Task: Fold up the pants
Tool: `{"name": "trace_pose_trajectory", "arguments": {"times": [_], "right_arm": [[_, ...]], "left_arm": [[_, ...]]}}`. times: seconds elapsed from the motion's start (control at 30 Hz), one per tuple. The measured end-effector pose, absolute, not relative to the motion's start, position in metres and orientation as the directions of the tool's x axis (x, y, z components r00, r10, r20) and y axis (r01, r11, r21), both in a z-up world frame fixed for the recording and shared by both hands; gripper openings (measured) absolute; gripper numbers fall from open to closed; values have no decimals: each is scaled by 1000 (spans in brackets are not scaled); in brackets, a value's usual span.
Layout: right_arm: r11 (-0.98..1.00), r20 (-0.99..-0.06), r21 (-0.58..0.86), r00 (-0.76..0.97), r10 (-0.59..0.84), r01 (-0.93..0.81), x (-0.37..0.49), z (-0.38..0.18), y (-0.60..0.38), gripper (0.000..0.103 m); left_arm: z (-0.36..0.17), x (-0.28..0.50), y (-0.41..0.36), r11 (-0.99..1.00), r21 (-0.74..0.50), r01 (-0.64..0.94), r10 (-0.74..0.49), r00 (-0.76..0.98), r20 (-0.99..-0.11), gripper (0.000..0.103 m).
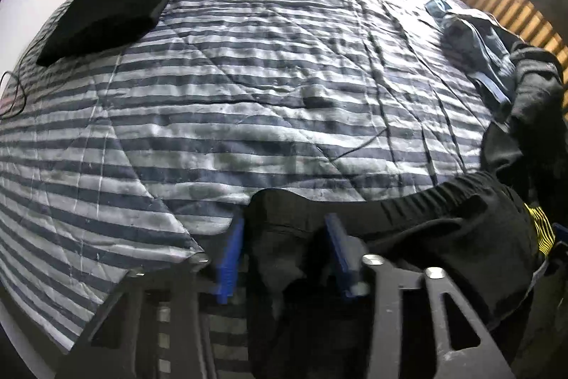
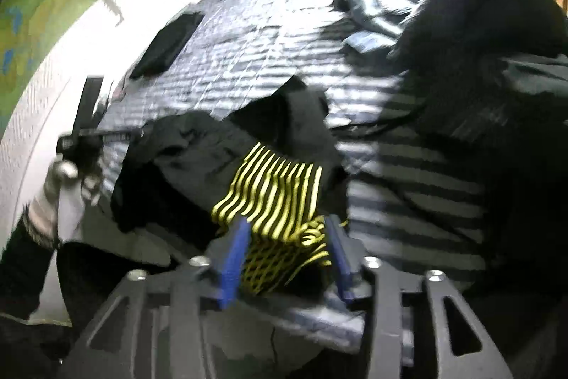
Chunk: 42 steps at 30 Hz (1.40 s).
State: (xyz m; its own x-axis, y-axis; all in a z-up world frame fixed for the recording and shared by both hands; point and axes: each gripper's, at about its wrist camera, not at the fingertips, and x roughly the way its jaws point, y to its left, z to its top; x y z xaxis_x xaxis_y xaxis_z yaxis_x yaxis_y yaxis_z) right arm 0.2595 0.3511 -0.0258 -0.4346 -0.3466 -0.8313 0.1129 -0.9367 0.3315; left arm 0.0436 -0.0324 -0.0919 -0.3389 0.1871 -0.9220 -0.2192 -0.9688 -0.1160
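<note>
The big striped blanket (image 1: 248, 59) fills most of the view. Far back on it by the wall lies a folded black cloth (image 1: 106, 2). A pile of clothes (image 2: 479, 23) sits on the blanket's other side, blue & black. The black pants (image 1: 408, 219) lie on the near edge of the blanket w/ a yellow striped part (image 2: 273, 187). My left gripper (image 1: 284, 251) is partly open w/ black pants cloth between its blue pads. My right gripper (image 2: 284, 254) is partly open round the yellow part; can't tell if it squeezes.
</note>
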Motion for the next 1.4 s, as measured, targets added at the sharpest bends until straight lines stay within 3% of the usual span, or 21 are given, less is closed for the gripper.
{"name": "trace_pose_trajectory", "arguments": {"times": [0.07,0.17,0.37,0.4,0.43,0.5,0.67,0.97,1.2,1.4], "right_arm": [[-932,-826,353,-440,-352,82,252,-27,357,43],[-901,-801,431,-438,-408,50,239,-32,366,43],[-877,-814,480,-356,-459,32,209,-54,352,42],[-869,-806,493,-360,-469,28,206,-55,351,28],[-868,-802,497,-371,-468,21,205,-53,349,2],[-864,-787,502,-400,-470,25,205,-40,345,2],[-904,-703,399,-581,-410,155,227,59,328,2],[-948,-398,219,-866,-303,231,288,262,309,1],[-965,-219,138,-943,-250,224,350,339,298,1],[-964,-142,113,-956,-257,242,370,358,294,1]], "left_arm": [[-87,46,-35,-969,-120,-217,193,-357,-914,18],[-78,51,-40,-968,-126,-217,201,-374,-905,10],[-48,64,-51,-969,-141,-203,217,-430,-876,7],[-43,67,-52,-970,-137,-202,215,-442,-871,7],[-33,71,-54,-971,-133,-197,212,-462,-861,7],[-14,76,-58,-971,-143,-192,222,-495,-840,7],[75,95,-75,-966,-167,-197,255,-628,-735,7],[277,153,-81,-969,-96,-229,247,-856,-455,7],[375,210,-79,-965,-35,-261,260,-923,-284,7],[402,221,-81,-968,14,-250,239,-939,-248,7]]}}
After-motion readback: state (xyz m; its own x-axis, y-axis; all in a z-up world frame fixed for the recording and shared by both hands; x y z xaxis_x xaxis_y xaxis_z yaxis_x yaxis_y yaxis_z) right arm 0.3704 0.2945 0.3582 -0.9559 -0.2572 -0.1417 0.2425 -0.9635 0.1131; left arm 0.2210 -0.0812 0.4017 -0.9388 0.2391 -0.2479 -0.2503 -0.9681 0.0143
